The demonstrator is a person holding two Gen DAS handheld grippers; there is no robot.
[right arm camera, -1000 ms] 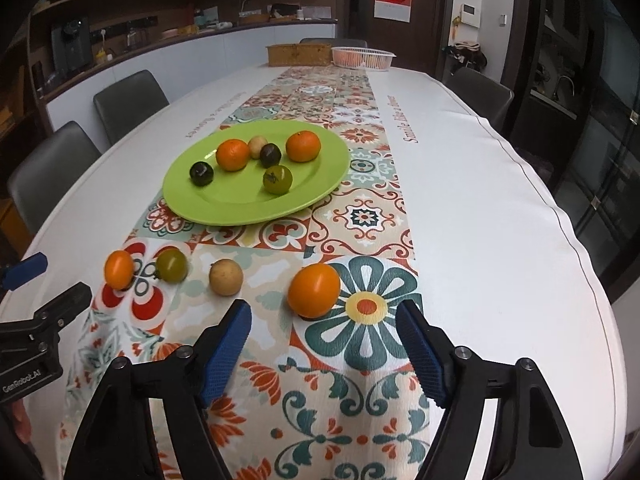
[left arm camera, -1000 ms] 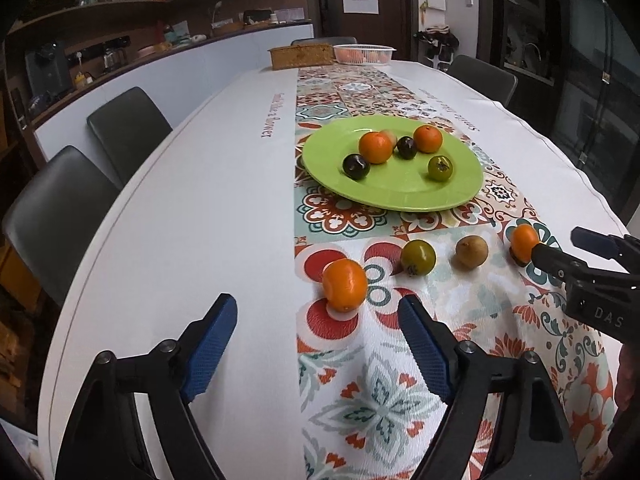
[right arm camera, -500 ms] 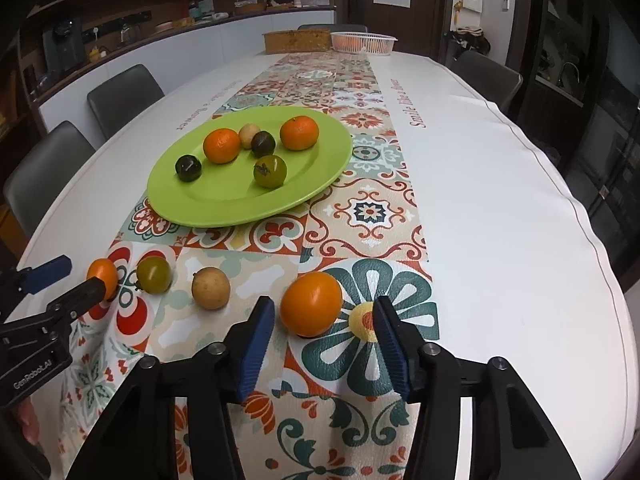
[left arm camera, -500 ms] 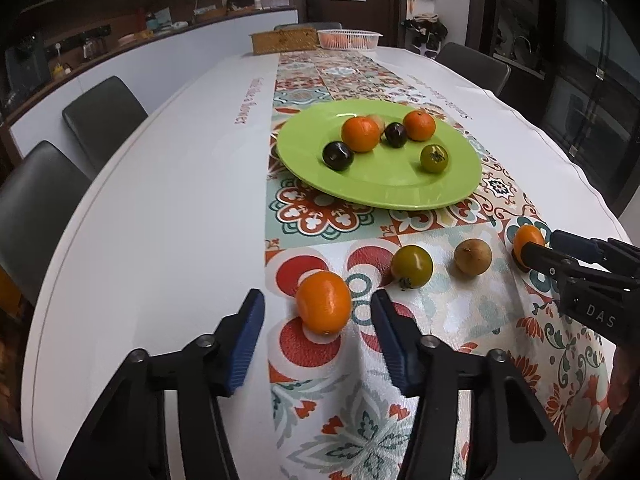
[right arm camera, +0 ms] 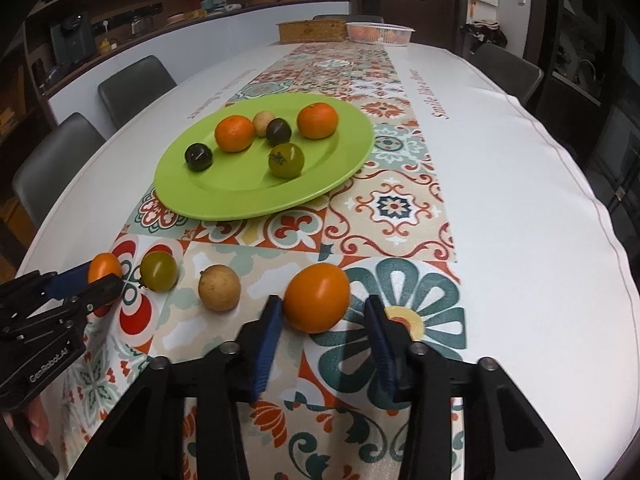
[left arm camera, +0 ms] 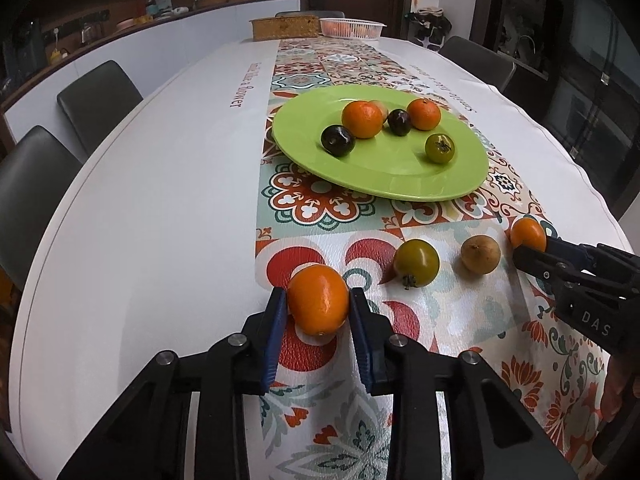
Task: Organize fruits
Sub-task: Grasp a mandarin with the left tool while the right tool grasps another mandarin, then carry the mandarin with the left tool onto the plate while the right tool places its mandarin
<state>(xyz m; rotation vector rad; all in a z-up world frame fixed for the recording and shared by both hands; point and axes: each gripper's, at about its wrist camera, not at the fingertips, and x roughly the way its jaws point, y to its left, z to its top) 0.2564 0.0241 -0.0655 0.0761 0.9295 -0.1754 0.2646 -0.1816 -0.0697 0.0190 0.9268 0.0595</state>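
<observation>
A green plate (left arm camera: 384, 184) holds several fruits: two oranges, two dark plums, a green tomato and a tan fruit. On the patterned runner in front lie a green tomato (left arm camera: 416, 263) and a tan fruit (left arm camera: 480, 255). My left gripper (left arm camera: 319, 304) is shut on an orange (left arm camera: 318, 304) that rests on the cloth. My right gripper (right arm camera: 322, 312) straddles a second orange (right arm camera: 317, 302); its left pad touches the fruit, and a gap shows at the right pad. The plate also shows in the right wrist view (right arm camera: 256, 196).
A wicker box (left arm camera: 284, 28) and a white basket (left arm camera: 352, 27) stand at the table's far end. Grey chairs (left arm camera: 96, 100) line the left side, and others stand at the far right. The table edge curves close on both sides.
Both grippers have moved forward onto their oranges and narrowed. The left one has closed onto its orange; the right one has closed most of the way.
</observation>
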